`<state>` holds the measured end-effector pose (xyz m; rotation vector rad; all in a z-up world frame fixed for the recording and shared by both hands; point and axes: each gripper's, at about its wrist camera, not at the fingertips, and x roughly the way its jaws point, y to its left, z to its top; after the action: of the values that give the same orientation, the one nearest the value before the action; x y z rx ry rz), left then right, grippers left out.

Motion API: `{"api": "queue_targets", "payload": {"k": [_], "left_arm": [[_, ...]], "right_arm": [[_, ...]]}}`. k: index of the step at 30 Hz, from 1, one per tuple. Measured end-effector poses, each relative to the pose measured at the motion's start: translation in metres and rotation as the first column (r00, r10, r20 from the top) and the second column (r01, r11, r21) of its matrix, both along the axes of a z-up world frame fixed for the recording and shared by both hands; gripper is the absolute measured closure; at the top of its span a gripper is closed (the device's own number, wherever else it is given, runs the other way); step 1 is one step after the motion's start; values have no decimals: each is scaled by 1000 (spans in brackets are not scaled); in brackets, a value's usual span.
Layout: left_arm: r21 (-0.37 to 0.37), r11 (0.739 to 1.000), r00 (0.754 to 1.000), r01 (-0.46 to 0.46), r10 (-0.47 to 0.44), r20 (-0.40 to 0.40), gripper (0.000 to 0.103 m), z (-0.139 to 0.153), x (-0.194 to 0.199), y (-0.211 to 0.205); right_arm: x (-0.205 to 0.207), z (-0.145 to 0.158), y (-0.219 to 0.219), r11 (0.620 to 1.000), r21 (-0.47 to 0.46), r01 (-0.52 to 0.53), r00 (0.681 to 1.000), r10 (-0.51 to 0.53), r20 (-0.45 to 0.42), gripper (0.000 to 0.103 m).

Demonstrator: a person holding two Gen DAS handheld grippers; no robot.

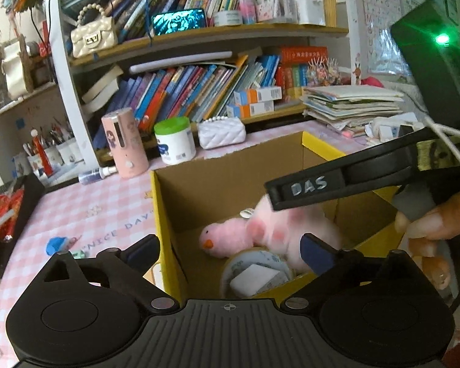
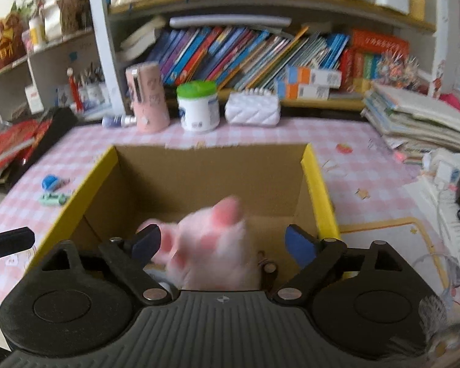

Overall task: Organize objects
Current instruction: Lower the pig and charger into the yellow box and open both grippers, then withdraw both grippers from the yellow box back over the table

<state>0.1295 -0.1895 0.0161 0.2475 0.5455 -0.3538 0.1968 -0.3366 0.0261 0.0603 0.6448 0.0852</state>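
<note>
Centrally on the pink-checked counter sits an open cardboard box. Inside lies a pink plush toy beside a tape roll. Both the left claw and right claw are spread wide, gripping nothing.

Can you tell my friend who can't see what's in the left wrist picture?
A pink plush toy lies in a cardboard box beside a roll of tape. The open left gripper hovers above, over a pink checked table below crowded bookshelves.
</note>
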Motion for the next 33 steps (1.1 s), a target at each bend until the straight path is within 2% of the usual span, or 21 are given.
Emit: {"api": "queue_targets", "payload": {"k": [5, 17, 25, 33], "left_arm": [[-6, 1000, 1000, -7, 7, 17, 2, 3, -10, 7], [-70, 997, 1000, 27, -27, 9, 0, 5, -41, 32], [-80, 996, 999, 35, -36, -22, 0, 2, -71, 61], [-67, 997, 998, -35, 31, -61, 0, -2, -92, 96]], "right_arm": [[-24, 9, -5, 998, 20, 67, 996, -68, 51, 12], [-92, 23, -3, 971, -24, 237, 964, -232, 130, 8], [-138, 12, 17, 949, -32, 314, 948, -311, 64, 3], [-166, 0, 53, 948, -43, 316, 949, -316, 0, 3]]}}
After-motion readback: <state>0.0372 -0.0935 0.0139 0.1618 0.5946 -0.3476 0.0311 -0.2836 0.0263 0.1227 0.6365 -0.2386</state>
